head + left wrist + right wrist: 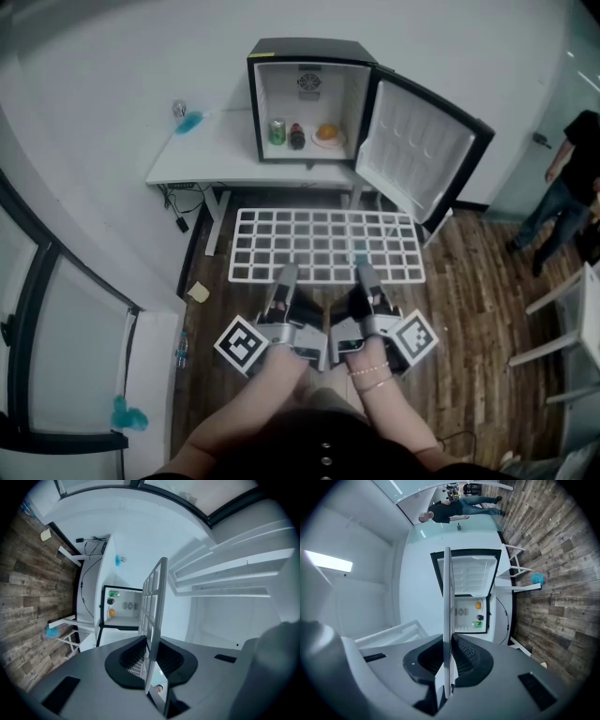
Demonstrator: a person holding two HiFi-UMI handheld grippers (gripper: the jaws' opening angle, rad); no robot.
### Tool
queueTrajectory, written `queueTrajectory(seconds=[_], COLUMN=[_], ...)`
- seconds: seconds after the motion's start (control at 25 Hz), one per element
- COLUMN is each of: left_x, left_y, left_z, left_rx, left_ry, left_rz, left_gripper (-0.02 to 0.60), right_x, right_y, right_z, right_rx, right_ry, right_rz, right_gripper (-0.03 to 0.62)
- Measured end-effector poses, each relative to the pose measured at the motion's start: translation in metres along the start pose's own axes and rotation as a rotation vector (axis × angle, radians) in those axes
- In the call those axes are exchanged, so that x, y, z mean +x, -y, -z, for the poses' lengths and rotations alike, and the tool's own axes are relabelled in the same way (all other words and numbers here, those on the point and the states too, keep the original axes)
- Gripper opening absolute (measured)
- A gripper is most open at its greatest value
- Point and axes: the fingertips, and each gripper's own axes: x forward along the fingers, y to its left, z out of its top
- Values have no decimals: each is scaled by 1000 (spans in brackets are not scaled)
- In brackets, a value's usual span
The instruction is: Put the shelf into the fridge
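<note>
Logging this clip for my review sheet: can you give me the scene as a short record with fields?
shelf: white wire grid, held level, outside the fridge
left gripper: shut on shelf's near edge
right gripper: shut on shelf's near edge
fridge: on white table, door open
inside fridge: green can, dark bottle, plate of orange food

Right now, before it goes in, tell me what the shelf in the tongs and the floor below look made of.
The shelf: probably coated metal wire, possibly moulded plastic; thin white bars in an open grid, smooth matte finish, lying flat without sag.
The floor: wood or wood-look planks; brown streaky grain and plank seams, little sheen.
</note>
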Motion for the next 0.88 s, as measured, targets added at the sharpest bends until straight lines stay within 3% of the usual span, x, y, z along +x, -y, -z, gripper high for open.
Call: queueTrajectory(seconds=[0.44, 0.88], left_x=[13, 84], left_y=[-21, -54], left_z=[9, -36], left_rx=[-35, -47], left_ry=[29, 48], left_rz=[-23, -21], left_gripper=[44, 46], right_x=[11, 99], right_y=[21, 43], right_z=[-18, -23], right_rx=[13, 29], right_ry=[-29, -24], right_rz=[30, 39], right_gripper=[32, 32])
